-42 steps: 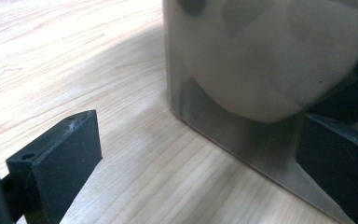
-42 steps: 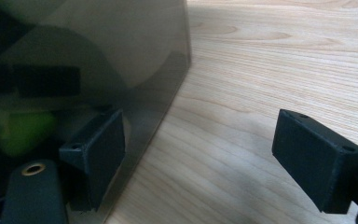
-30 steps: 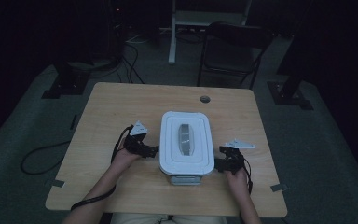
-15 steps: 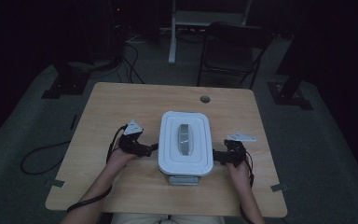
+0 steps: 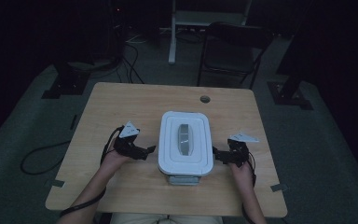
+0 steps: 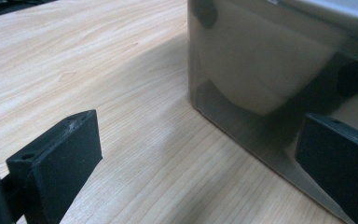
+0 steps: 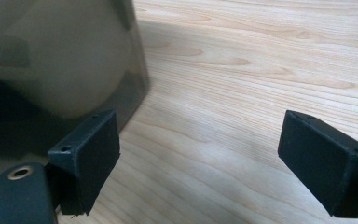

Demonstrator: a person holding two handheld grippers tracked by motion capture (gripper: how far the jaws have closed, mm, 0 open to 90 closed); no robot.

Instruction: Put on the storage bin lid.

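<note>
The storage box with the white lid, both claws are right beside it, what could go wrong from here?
1. Both claws are open and neither grips the storage box. The left claw and right claw face its smooth walls, so squeezing there might slip.
2. The white lid overhangs the walls; a claw rising under its rim could pop it off.
3. The box sits near the table edge; an uneven push might slide it toward the person.

Box mid-table, open wood all round

Blocked at centre by lidded container (image 5: 185, 144); free tabletop (image 5: 121, 102) at 9, 12 and 3 o'clock; small grommet hole (image 5: 205, 99) at 12.
</note>
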